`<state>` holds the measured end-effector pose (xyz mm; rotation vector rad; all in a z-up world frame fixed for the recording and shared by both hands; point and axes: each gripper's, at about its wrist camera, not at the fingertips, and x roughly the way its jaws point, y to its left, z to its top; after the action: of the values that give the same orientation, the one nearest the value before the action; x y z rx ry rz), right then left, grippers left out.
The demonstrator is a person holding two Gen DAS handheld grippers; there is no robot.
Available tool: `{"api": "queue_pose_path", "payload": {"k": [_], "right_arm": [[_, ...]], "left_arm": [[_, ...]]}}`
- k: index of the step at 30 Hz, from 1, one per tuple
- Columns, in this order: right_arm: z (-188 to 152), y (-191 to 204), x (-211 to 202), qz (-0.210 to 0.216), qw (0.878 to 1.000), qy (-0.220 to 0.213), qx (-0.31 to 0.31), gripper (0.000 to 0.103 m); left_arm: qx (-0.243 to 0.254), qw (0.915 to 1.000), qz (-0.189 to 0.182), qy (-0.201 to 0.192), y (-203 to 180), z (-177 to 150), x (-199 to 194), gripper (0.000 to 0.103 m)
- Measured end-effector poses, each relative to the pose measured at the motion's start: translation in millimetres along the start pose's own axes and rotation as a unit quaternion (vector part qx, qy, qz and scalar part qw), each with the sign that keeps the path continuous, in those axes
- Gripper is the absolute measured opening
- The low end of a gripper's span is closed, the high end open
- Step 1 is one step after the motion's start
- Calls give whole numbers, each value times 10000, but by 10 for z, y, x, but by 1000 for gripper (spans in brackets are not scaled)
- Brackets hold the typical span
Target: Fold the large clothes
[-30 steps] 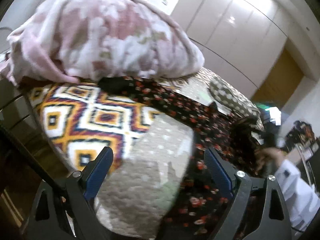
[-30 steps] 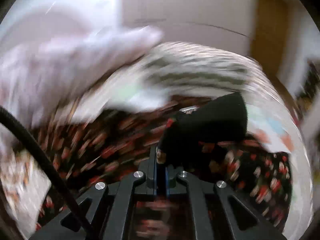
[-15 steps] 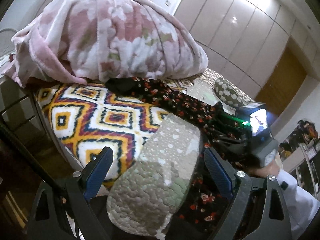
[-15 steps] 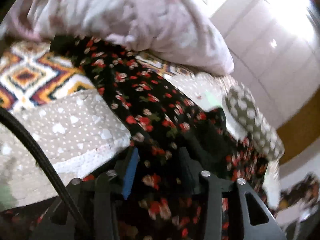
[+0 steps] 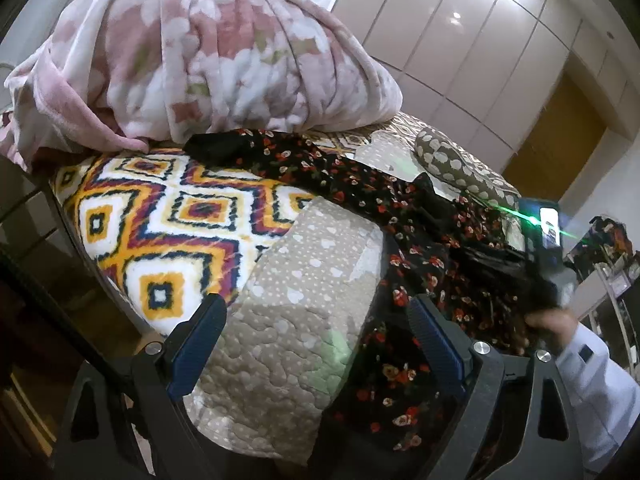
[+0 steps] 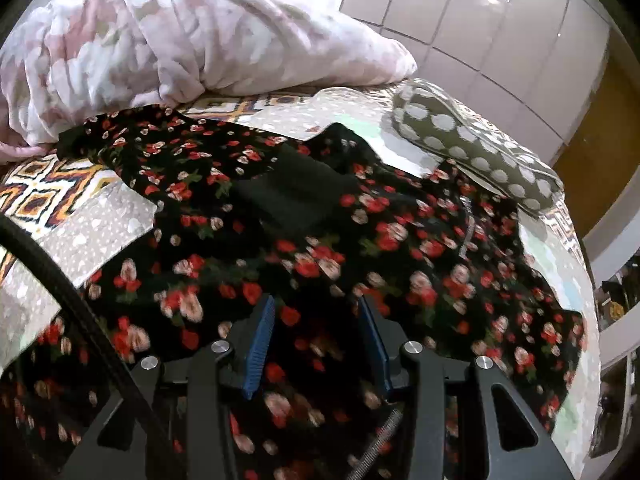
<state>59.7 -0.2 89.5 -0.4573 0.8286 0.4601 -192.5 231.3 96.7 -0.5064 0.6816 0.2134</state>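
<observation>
The floral garment (image 6: 320, 248) lay spread along the bed, and the right claw (image 6: 316, 336), whose jaws had just been opening and gripped nothing, hung half-open just over its near cloth; a pinch there risked gathering several layers and folding it crooked. The left claw (image 5: 316, 344) stood wide and empty over the beige quilt (image 5: 304, 320). The pink blanket (image 5: 192, 56) and spotted pillow (image 6: 476, 152) crowded the far edge.

The bed (image 5: 132, 320) carries a zigzag-patterned cover (image 5: 168, 216), beige quilt (image 5: 304, 304), pink blanket (image 5: 192, 60), dotted pillow (image 6: 480, 152) and floral garment (image 6: 360, 248).
</observation>
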Motion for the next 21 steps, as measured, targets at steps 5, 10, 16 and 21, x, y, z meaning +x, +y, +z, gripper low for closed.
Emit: {"api": "queue_pose_path", "payload": {"k": [5,10,16,21], "right_arm": [[330,237,339,-272,9995,-58,-140,46],[542,470,832,-719,9954,308,-553,8],[666,597,821,-314,9991,230,-143,11],[554,198,384,494,9982,-72,332,16]], "left_arm": [[-150,9999,32,29,166,-3,52,92],[-140,9999,26,59,268,-11,113,92],[-24,9999,40,158,192,-22,220,92],[144,9998,76,126,41,-29,177,92]]}}
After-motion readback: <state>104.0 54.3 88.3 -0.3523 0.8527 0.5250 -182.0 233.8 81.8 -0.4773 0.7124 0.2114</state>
